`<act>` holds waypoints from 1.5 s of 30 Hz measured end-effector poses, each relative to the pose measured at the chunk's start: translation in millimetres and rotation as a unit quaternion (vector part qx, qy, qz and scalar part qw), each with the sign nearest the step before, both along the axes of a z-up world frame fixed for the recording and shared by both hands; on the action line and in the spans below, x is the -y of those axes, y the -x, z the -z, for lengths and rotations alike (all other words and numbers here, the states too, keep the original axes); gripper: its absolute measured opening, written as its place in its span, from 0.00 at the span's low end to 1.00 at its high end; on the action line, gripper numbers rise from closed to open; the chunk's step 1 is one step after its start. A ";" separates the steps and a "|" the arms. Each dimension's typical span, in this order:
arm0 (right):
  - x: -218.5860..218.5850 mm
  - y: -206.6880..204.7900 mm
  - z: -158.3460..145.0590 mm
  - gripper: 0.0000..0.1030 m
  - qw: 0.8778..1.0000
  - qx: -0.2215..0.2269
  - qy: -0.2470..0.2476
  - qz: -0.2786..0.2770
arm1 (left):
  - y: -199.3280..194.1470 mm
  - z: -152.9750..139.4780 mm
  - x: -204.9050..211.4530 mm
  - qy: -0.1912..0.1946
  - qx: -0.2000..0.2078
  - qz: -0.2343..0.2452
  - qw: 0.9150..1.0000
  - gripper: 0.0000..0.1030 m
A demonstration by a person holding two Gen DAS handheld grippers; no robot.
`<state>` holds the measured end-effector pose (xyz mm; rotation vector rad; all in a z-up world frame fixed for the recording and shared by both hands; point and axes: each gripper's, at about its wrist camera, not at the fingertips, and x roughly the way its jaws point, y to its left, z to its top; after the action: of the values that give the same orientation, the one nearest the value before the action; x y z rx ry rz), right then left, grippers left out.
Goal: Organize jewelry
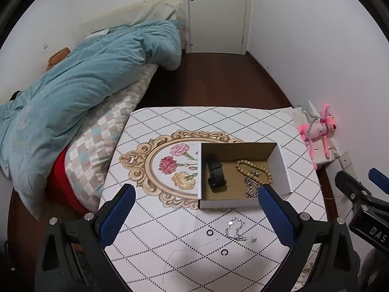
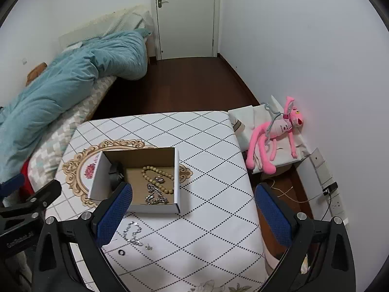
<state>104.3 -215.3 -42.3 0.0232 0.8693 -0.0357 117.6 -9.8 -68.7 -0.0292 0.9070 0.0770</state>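
Observation:
An open cardboard box (image 1: 283, 168) (image 2: 177, 170) stands on the table. In it lie a black watch (image 1: 215, 176), a wooden bead bracelet (image 1: 254, 166) (image 2: 155, 170) and a silver chain (image 1: 251, 187) (image 2: 154, 194). On the tablecloth in front of the box lie a thin silver chain (image 1: 235, 228) (image 2: 132, 232), a small earring (image 1: 253, 239) (image 2: 148, 247) and two black rings (image 1: 209, 232) (image 1: 224, 252); one ring shows in the right wrist view (image 2: 121, 252). My left gripper (image 1: 194, 215) is open and empty above these. My right gripper (image 2: 192, 215) is open and empty, to the right of them.
The table (image 1: 170, 121) (image 2: 214, 146) has a diamond-pattern cloth with a floral oval print. A bed with a blue duvet (image 1: 80, 85) (image 2: 73, 82) lies to the left. A pink plush toy (image 1: 318, 129) (image 2: 274, 131) sits by the right wall. A power strip (image 2: 338, 204) lies on the floor.

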 end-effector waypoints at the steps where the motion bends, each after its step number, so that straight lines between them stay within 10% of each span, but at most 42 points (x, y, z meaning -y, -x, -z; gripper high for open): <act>1: 0.3 1.2 1.7 0.99 1.000 -0.006 -0.006 -0.001 | 1.3 1.3 -0.4 -0.002 -0.001 -0.003 1.000 1.00; 8: -10.8 5.6 71.6 0.99 0.994 -0.093 -0.043 -0.032 | 8.5 58.7 -13.3 -0.028 -0.058 -0.019 0.998 1.00; 16: -45.6 13.9 173.0 0.61 0.981 -0.162 -0.074 -0.076 | 25.8 143.5 -32.4 -0.059 -0.150 -0.041 0.986 1.00; 25: -64.4 21.1 192.5 0.09 0.983 -0.147 -0.049 -0.098 | 38.0 166.8 -38.2 -0.046 -0.175 -0.047 0.982 1.00; 35: -22.9 21.7 169.0 0.09 0.986 -0.136 -0.079 -0.056 | 41.0 163.3 10.6 -0.005 -0.153 0.032 0.988 0.99; 45: 17.4 28.0 169.0 0.09 0.988 -0.131 -0.080 -0.006 | 42.4 167.1 53.3 -0.024 -0.129 0.076 0.988 0.47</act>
<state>76.3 -232.7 -211.2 0.1672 1.1336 0.0438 75.2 -63.2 -235.7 0.0980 1.1632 -0.0410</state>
